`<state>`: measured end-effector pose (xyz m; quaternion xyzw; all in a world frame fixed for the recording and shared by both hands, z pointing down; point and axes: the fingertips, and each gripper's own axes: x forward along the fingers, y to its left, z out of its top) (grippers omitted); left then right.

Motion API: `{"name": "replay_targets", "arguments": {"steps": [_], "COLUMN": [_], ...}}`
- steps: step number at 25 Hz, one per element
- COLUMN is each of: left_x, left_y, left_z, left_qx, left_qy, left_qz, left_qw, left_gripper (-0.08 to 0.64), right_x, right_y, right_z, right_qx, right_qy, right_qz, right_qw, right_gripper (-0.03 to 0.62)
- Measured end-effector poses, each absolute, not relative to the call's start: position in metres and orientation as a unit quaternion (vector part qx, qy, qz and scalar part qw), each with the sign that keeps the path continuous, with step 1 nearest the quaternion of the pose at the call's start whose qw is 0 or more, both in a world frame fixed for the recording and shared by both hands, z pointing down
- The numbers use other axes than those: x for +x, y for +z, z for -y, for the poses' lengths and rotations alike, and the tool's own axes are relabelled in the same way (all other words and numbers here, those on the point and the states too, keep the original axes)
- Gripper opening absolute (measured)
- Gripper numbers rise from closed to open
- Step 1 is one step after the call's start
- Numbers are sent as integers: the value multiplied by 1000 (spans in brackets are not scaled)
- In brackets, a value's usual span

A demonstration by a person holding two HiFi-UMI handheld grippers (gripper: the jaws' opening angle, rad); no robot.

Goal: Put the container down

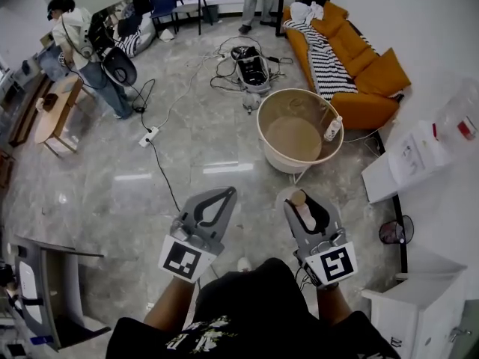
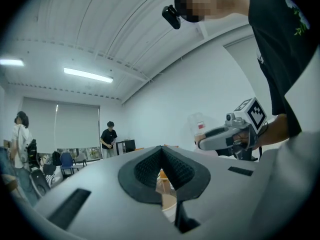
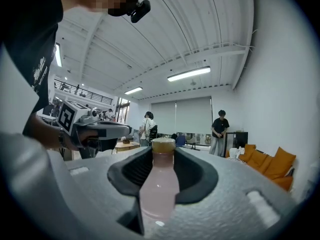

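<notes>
big glossy grey marble-look floor point(image 1: 187, 178) takes up most of the head view, with black cables and a white power strip point(image 1: 149, 135) trailing across its far half. along the far right edge of the floor sits a long orange fabric sofa point(image 1: 367, 73) with a black-and-white striped blanket point(image 1: 322, 54) thrown over it. just in front of the sofa's near end is a round beige tub on a white wire stand point(image 1: 262, 129), and a small white bottle point(image 1: 332, 129) leans against its inside wall. white cabinets point(image 1: 404, 167) line the right edge, nearer the person.

the right gripper point(image 1: 307, 200), grey plastic with a square-marker cube at the back, is held level over the near part of the floor, short of the tub. its fingers point(image 3: 191, 176) are clamped on a pale pink plastic bottle with a tan cap point(image 3: 159, 189). the bottle stands upright between them, with its cap poking just above the tips. so the container is up in the air in that grip, not touching the floor or the tub.

the left gripper point(image 1: 223, 194) is just beside it, same level, apart from it. its fingers point(image 2: 145, 172) are pinched together at the tips with nothing between them.
</notes>
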<state>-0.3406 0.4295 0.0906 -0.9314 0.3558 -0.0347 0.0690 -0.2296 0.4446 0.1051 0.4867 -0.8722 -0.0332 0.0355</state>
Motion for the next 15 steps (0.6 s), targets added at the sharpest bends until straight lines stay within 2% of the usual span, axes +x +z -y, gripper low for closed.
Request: {"name": "replay_targets", "arguments": {"steps": [15], "left_x": [-335], "left_y": [97], "left_z": [-353], "left_qx": [-930], "left_qy": [-19], "left_qz": [-364], "left_qw": [52], "left_gripper": [12], "right_x": [-232], "right_y": [112], "right_z": [-363], "right_qx": [473], "right_qy": [-41], "right_qz": [880], "right_qw": [26], "right_gripper": [127]}}
